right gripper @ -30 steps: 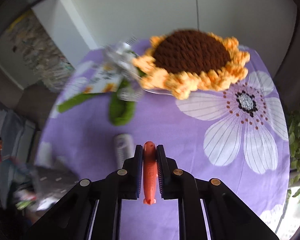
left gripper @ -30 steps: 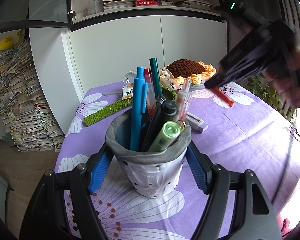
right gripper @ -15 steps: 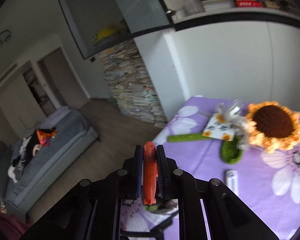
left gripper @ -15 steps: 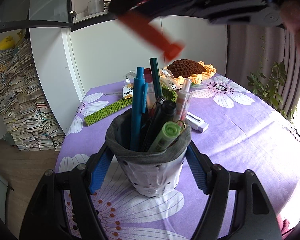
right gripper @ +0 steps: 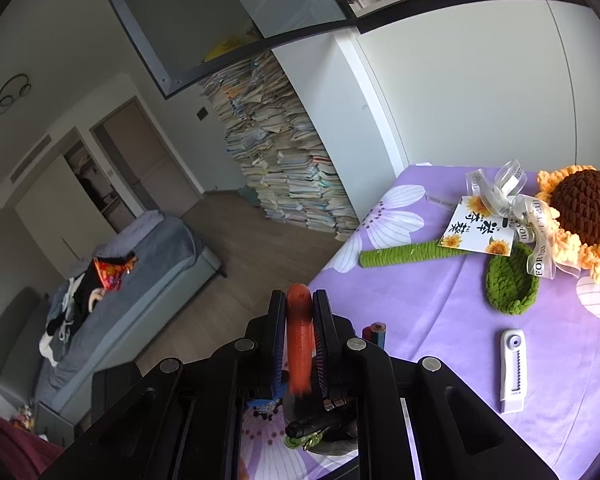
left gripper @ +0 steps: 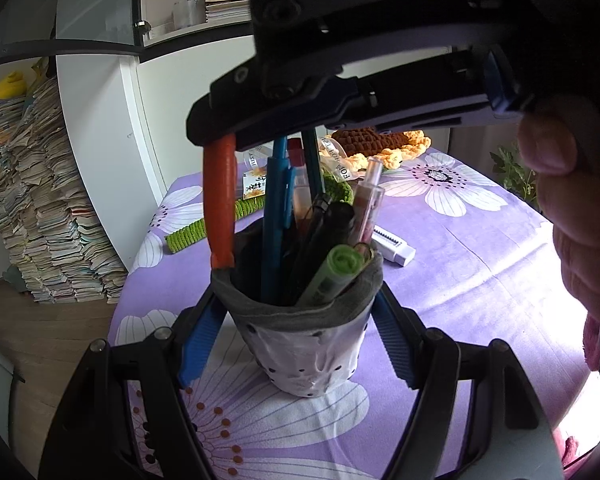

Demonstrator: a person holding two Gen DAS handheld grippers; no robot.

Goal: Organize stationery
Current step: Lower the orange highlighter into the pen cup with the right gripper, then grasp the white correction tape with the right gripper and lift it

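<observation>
In the left wrist view, your left gripper (left gripper: 300, 344) at the bottom centre clamps its blue pads against both sides of the grey-rimmed white fabric pen holder (left gripper: 304, 344), which stands on the purple flowered tablecloth (left gripper: 480, 264). The holder is packed with pens, among them a blue pen (left gripper: 274, 216) and a green marker (left gripper: 332, 276). Your right gripper (left gripper: 220, 136) fills the top of the frame, pinching an orange pen (left gripper: 219, 200) that hangs nearly upright, its lower end at the holder's left rim.

In the right wrist view, the right gripper (right gripper: 300, 320) at lower centre is closed on the orange pen (right gripper: 299, 336), with the holder's pens below it. A white eraser-like case (right gripper: 514, 370) lies at lower right, and a crocheted sunflower (right gripper: 580, 216) sits at the right edge.
</observation>
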